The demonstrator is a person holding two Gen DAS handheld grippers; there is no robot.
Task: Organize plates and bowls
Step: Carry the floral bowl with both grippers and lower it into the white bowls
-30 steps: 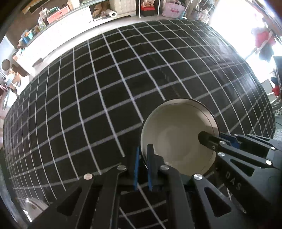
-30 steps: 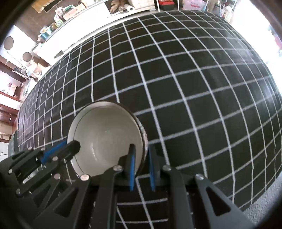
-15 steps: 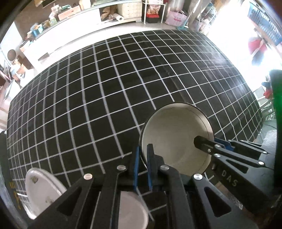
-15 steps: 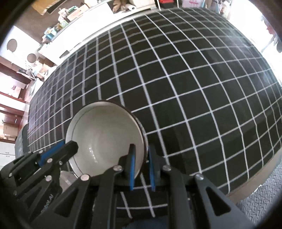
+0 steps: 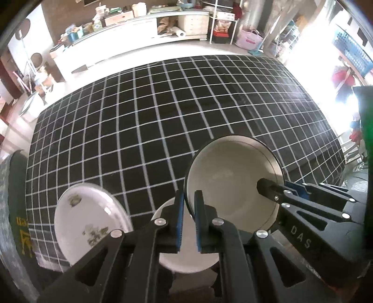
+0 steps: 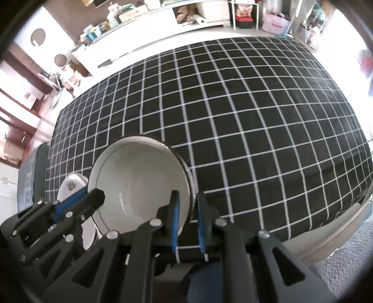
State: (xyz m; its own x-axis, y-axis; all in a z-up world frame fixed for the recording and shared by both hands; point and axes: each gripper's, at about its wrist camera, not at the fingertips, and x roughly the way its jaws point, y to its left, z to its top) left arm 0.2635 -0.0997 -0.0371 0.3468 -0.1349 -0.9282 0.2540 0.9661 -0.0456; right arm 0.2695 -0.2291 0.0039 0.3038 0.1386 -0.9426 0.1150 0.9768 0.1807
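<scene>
A white bowl with a dark rim (image 5: 233,179) is held in the air between both grippers, above the near edge of the checked table. My left gripper (image 5: 189,221) is shut on its left rim. My right gripper (image 6: 187,221) is shut on its right rim, and shows in the left wrist view (image 5: 265,186). The bowl also shows in the right wrist view (image 6: 139,184). Below it lie a white patterned plate (image 5: 91,219) and a plain white dish (image 5: 186,258). The plate shows in the right wrist view (image 6: 70,184) too.
A black cloth with a white grid (image 5: 163,116) covers the table. Its right edge (image 6: 338,235) drops to a grey floor. A grey patterned object (image 5: 9,209) stands at the table's left end. Shelves and clutter (image 5: 139,21) line the far wall.
Both grippers have drawn back and up with the bowl. The table looks farther off, and the patterned plate and white dish have come into view under the bowl.
</scene>
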